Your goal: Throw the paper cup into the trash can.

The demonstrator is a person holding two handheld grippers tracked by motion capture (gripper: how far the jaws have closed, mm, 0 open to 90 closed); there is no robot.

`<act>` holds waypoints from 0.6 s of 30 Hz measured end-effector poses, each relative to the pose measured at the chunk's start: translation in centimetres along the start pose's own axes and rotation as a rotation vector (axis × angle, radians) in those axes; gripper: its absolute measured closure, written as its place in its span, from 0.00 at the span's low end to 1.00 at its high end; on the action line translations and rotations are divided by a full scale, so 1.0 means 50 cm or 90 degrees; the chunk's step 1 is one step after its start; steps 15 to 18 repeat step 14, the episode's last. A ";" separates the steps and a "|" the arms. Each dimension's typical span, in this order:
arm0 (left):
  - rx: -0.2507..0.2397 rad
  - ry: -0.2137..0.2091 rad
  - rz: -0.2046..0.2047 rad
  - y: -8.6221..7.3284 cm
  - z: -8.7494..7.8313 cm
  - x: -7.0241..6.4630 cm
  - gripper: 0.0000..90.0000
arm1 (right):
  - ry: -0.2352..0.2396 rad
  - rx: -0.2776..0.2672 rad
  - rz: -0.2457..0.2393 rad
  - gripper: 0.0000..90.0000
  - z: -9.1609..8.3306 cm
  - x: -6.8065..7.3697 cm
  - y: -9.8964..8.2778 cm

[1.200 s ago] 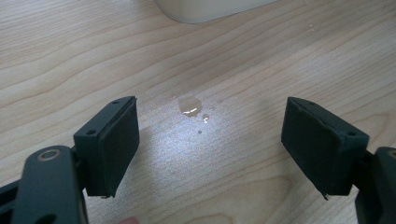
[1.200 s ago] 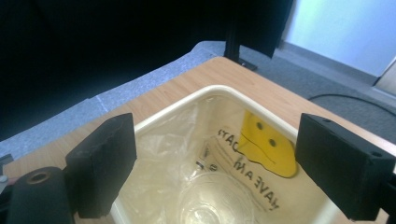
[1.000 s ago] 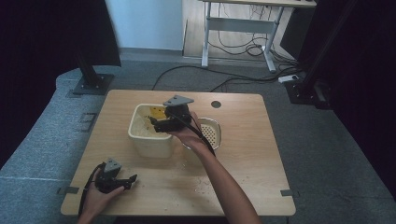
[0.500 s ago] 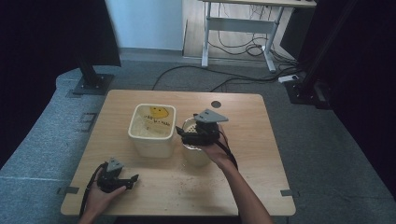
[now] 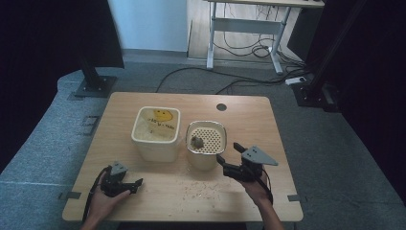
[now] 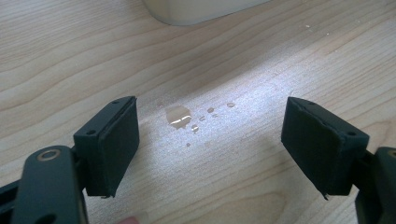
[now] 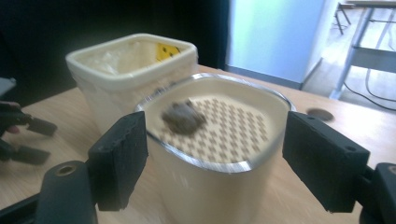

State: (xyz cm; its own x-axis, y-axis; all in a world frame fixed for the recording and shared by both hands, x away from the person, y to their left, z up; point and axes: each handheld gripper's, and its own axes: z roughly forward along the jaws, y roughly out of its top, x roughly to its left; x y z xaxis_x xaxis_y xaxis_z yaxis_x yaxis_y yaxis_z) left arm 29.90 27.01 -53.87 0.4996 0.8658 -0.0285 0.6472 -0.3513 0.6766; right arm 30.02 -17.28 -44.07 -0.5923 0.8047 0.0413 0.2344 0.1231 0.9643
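Note:
A cream square tub [image 5: 155, 132] with a yellow label stands mid-table, and a second tub [image 5: 206, 153] with a perforated insert is just to its right. A small brown lump [image 5: 196, 141] lies on the insert [image 7: 233, 126]. My right gripper [image 5: 228, 152] is open and empty at the front right of that tub. In the right gripper view its jaws stand either side of the tub [image 7: 219, 186], short of it, with the lump [image 7: 182, 116] ahead. My left gripper [image 5: 136, 186] rests open near the front left edge, over bare wood with water drops [image 6: 180, 116].
Crumbs [image 5: 201, 184] are scattered on the table in front of the tubs. A round grommet hole [image 5: 221, 107] sits near the far edge. The cream tub's base [image 6: 201, 9] is just beyond my left gripper. Desk legs and cables lie on the floor beyond the table.
My right gripper moved from over the cream tub to the strainer tub, then drew back toward the front right. The left gripper has stayed put.

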 end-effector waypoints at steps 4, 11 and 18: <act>0.002 0.001 0.000 0.000 0.001 0.002 0.22 | -0.009 0.012 0.007 0.25 -0.014 -0.012 -0.023; 0.001 0.001 -0.003 0.001 0.000 0.004 0.22 | -0.017 0.028 0.017 0.25 -0.015 -0.025 -0.056; 0.002 0.001 -0.004 0.001 0.002 0.005 0.22 | -0.017 0.031 0.019 0.25 -0.013 -0.026 -0.061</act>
